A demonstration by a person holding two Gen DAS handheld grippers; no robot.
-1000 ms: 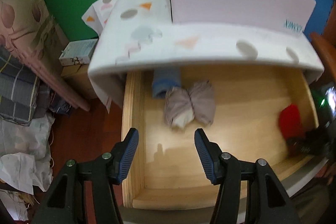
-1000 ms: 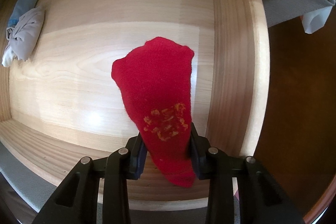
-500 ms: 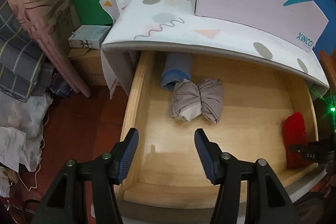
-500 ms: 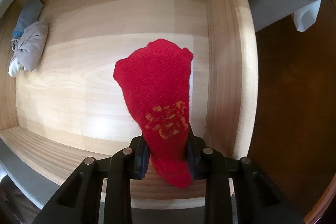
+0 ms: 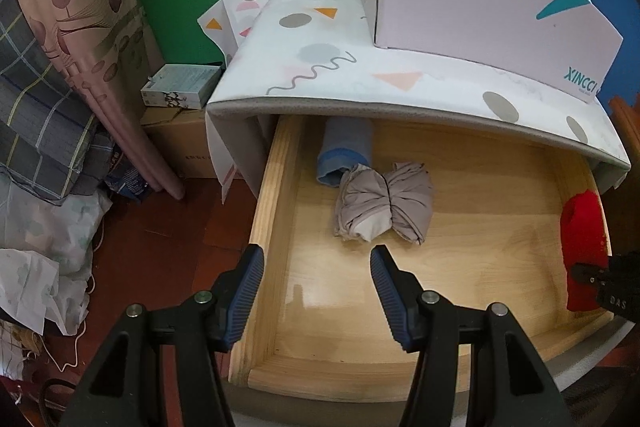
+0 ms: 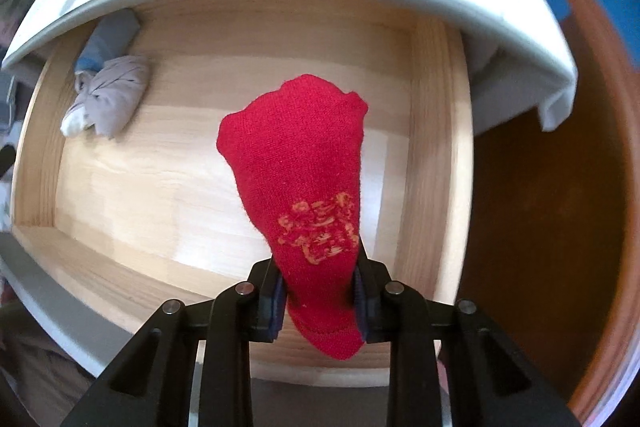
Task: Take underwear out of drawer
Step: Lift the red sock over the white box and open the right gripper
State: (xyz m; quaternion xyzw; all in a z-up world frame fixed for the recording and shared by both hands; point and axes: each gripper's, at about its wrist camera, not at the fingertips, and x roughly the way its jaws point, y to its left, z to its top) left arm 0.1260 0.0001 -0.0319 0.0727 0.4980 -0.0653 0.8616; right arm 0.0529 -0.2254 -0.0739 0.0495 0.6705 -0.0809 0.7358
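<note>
The wooden drawer (image 5: 276, 211) stands pulled out under a patterned tabletop. My right gripper (image 6: 320, 301) is shut on a red garment (image 6: 296, 167) with orange embroidery, which hangs above the drawer floor near the right wall. From the left wrist view the same red garment (image 5: 582, 243) shows at the drawer's right end with the right gripper (image 5: 592, 277) on it. A grey rolled garment (image 5: 384, 203) and a blue-grey roll (image 5: 346, 151) lie at the back left. My left gripper (image 5: 316, 267) hovers open over the drawer's front left, nothing between its fingers.
A white box (image 5: 480, 7) sits on the patterned tabletop (image 5: 340, 67). Left of the drawer are a small box (image 5: 180, 89), a cardboard carton (image 5: 180, 143), folded bedding (image 5: 44, 107) and crumpled cloth (image 5: 36, 267) on the brown floor (image 6: 540, 207).
The right gripper has risen with the red garment, so the tabletop edge now shows above the drawer. The left view has rolled slightly.
</note>
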